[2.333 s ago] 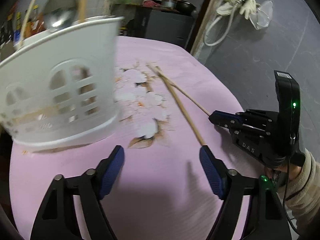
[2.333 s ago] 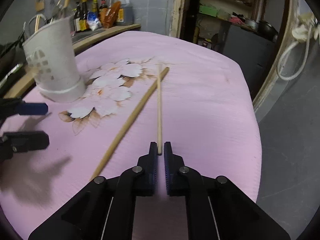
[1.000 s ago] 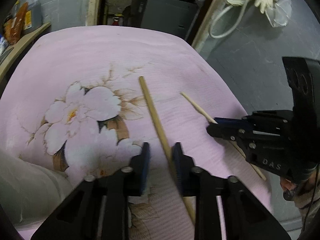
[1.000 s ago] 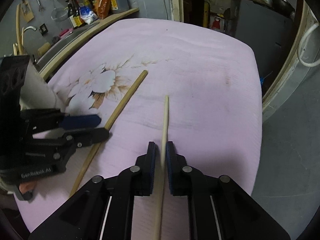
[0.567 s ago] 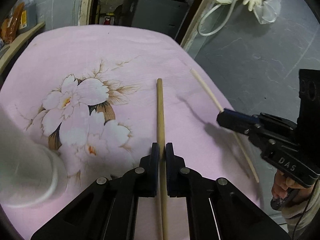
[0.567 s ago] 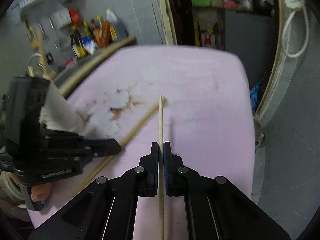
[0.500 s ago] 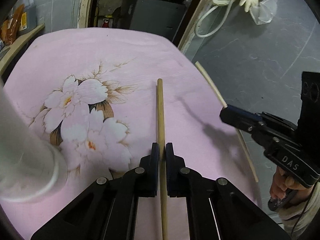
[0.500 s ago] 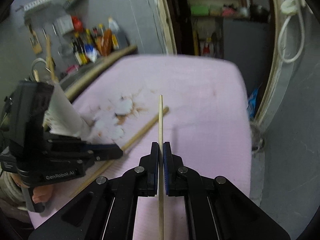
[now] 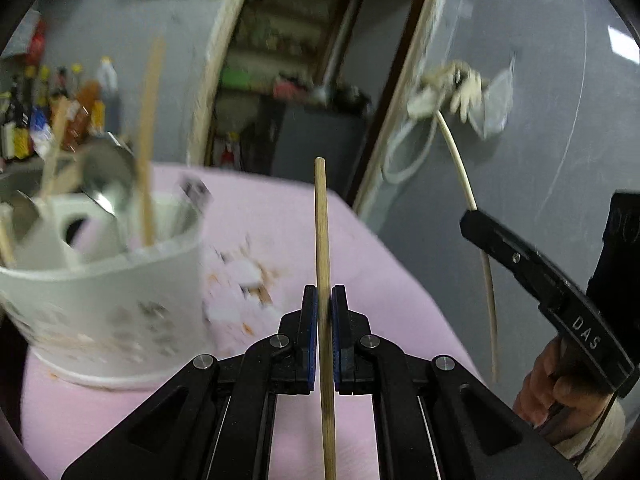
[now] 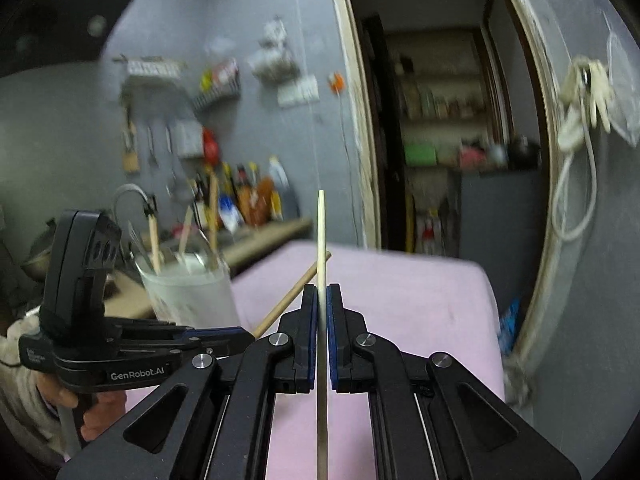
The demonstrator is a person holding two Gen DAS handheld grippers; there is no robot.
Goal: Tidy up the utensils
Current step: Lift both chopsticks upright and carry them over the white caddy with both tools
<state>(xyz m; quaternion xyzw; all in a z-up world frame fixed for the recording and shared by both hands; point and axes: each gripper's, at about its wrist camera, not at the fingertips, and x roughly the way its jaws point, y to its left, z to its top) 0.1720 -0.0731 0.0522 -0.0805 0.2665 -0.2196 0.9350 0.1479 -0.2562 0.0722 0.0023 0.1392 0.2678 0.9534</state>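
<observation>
Both grippers carry one chopstick each, raised off the pink tablecloth [image 9: 280,208] — likely for dropping into the white utensil holder [image 9: 100,280]. The left gripper [image 9: 324,312] clamps the tan chopstick [image 9: 322,240] right of the holder; the right gripper [image 10: 319,312] clamps the pale chopstick [image 10: 321,240] farther right.

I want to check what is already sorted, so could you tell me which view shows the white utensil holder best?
The left wrist view: the white utensil holder sits close, with its rim and contents visible, though blurred. In the right wrist view it is farther off, partly behind the left gripper.
</observation>
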